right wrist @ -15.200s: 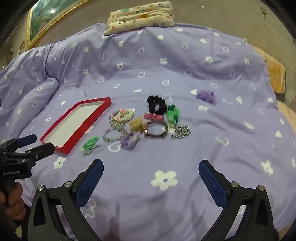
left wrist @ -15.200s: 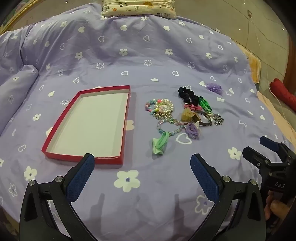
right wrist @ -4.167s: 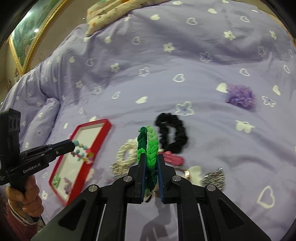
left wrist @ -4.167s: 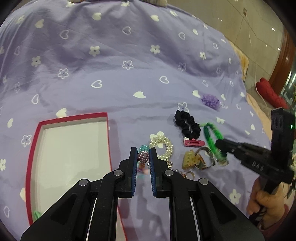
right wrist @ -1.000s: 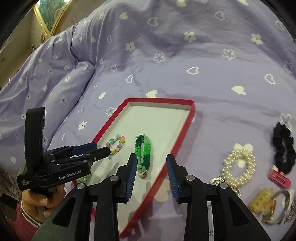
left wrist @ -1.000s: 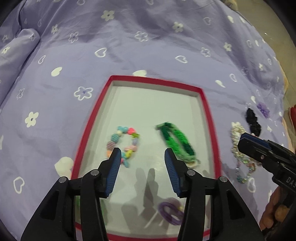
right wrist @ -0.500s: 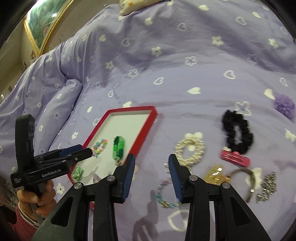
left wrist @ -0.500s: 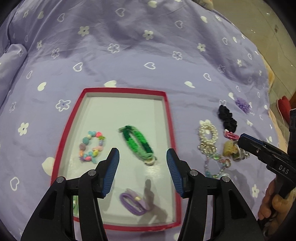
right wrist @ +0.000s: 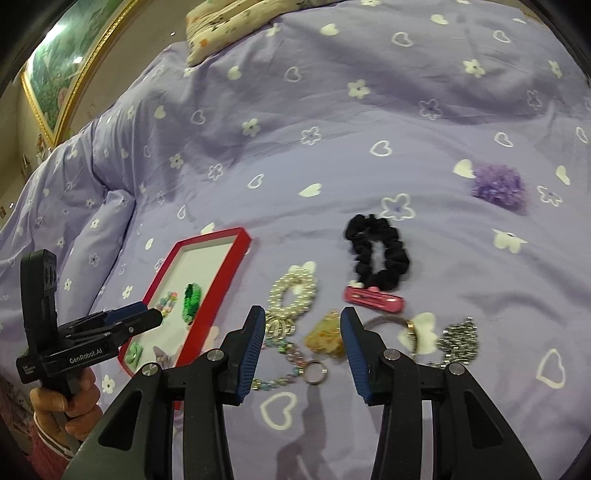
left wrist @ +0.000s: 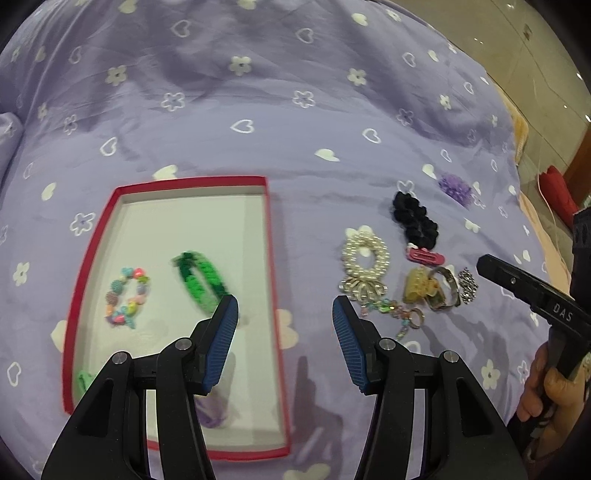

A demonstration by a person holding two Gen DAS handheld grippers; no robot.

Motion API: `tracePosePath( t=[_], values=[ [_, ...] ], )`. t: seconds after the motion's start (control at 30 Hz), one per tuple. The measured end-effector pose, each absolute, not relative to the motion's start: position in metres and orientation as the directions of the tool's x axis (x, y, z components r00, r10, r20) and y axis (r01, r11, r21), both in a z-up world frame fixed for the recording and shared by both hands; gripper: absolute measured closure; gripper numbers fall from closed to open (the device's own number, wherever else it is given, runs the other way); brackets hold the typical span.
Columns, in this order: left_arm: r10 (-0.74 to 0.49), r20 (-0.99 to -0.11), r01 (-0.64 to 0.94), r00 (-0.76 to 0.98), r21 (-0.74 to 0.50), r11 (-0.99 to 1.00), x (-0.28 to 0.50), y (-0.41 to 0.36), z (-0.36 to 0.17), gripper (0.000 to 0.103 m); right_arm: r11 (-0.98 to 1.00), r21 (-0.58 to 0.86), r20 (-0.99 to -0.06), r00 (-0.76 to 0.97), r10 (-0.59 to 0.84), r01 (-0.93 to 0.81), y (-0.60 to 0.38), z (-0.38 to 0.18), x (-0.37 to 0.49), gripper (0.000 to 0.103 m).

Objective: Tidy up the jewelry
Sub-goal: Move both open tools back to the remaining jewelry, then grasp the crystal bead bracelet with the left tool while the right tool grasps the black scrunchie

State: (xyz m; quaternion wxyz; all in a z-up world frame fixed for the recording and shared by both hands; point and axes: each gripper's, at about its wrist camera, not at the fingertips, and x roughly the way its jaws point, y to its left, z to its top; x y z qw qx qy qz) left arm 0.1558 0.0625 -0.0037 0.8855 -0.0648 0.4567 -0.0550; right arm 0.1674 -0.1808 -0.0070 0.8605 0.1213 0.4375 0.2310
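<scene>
A red-rimmed tray point(left wrist: 271, 236) point(right wrist: 221, 295) lies on the purple bedspread and holds a colourful bead bracelet point(left wrist: 127, 297), a green braided band point(left wrist: 199, 282) point(right wrist: 191, 297), a purple tie point(left wrist: 210, 413) and a green bow point(left wrist: 83, 380). To its right lie a pearl bracelet point(left wrist: 365, 253) point(right wrist: 293, 291), black scrunchie point(right wrist: 376, 254), pink clip point(right wrist: 373, 298), gold claw clip point(right wrist: 325, 338), watch point(right wrist: 399, 326), silver chain point(right wrist: 460, 338), beaded chain point(right wrist: 284, 365) and purple pompom point(right wrist: 498, 188). My left gripper point(left wrist: 284, 332) is open and empty over the tray's right edge. My right gripper point(right wrist: 303, 347) is open and empty over the gold clip.
A patterned pillow point(right wrist: 236, 26) lies at the bed's far end. A framed picture point(right wrist: 55, 74) hangs at the left. A red object point(left wrist: 557, 188) sits on the floor beyond the bed's right edge.
Both grippers have swung right, away from the tray toward the loose jewelry pile. The left gripper's jaws have opened wider. The green band and bead bracelet stay in the tray.
</scene>
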Motion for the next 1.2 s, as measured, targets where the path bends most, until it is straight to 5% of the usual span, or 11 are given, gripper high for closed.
tracePosePath(
  t=[0.83, 1.0, 1.07, 1.13, 1.2],
  values=[
    [-0.207, -0.881, 0.171, 0.426, -0.146, 0.974, 0.179, -0.019, -0.066, 0.051, 0.897, 0.403, -0.742, 0.508, 0.437, -0.182, -0.221, -0.052, 0.224, 0.058],
    [-0.192, -0.888, 0.179, 0.418, -0.127, 0.976, 0.186, -0.025, -0.078, 0.074, 0.904, 0.390, -0.759, 0.496, 0.423, -0.175, -0.215, -0.068, 0.245, 0.058],
    [-0.201, -0.883, 0.195, 0.423, -0.128, 0.972, 0.187, -0.027, -0.078, 0.096, 0.909, 0.381, -0.772, 0.484, 0.413, -0.168, -0.212, -0.076, 0.252, 0.059],
    [-0.201, -0.879, 0.214, 0.432, -0.117, 0.970, 0.186, -0.030, -0.078, 0.096, 0.911, 0.376, -0.779, 0.474, 0.410, -0.168, -0.209, -0.084, 0.258, 0.062],
    [-0.195, -0.874, 0.226, 0.444, -0.102, 0.969, 0.183, -0.033, -0.076, 0.097, 0.920, 0.350, -0.781, 0.487, 0.392, -0.179, -0.205, -0.085, 0.257, 0.084]
  ],
)
